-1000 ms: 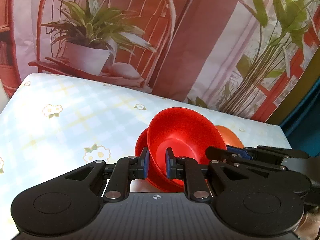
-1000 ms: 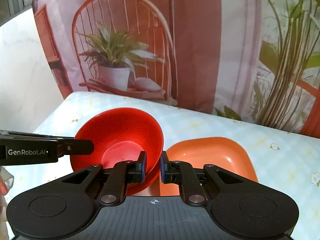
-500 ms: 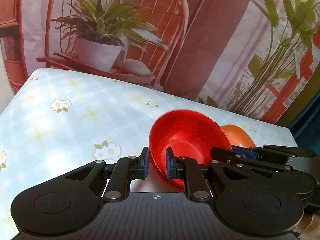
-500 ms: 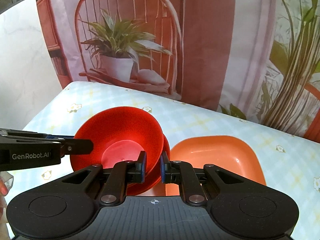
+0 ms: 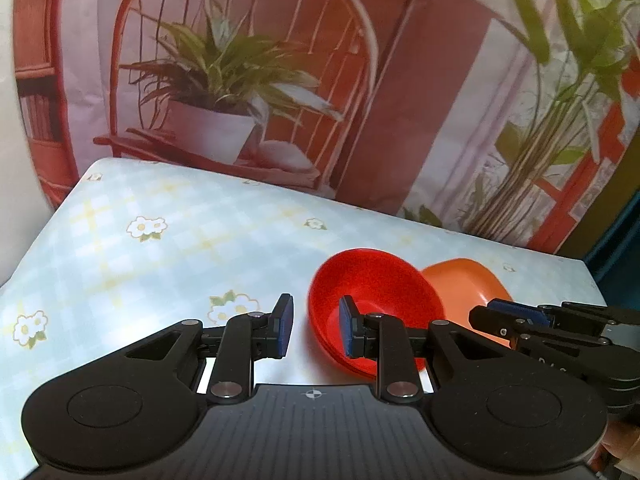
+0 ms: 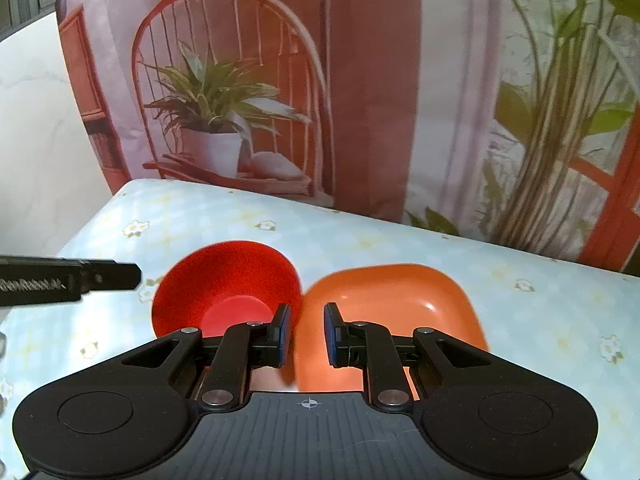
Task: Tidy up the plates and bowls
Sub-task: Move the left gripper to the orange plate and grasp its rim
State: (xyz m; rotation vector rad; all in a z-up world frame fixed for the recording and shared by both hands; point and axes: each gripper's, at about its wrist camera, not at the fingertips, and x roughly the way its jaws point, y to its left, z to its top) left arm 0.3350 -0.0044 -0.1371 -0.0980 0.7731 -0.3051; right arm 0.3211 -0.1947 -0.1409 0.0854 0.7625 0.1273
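Opening, both sets of jaws are seen clear of the glossy red plastic bowl (image 6: 226,286). Left gripper (image 5: 314,330): bowl at one o'clock, nothing pinched. Right gripper (image 6: 306,334): bowl at eleven, rounded-square orange plastic plate (image 6: 390,308) at one, nearer.

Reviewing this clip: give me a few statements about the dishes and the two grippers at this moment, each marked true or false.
1. The red bowl sits on the tablecloth beside the orange dish. True.
2. The left gripper is clamped on the bowl's rim. False: its jaws are opening, and the rim stands between the pads with gaps on both sides.
3. The right gripper holds the orange dish. False: its jaws are opening and nothing is pinched between them.
4. The orange dish is squarish with rounded corners. True.
5. The red bowl is full of food. False: it is empty.
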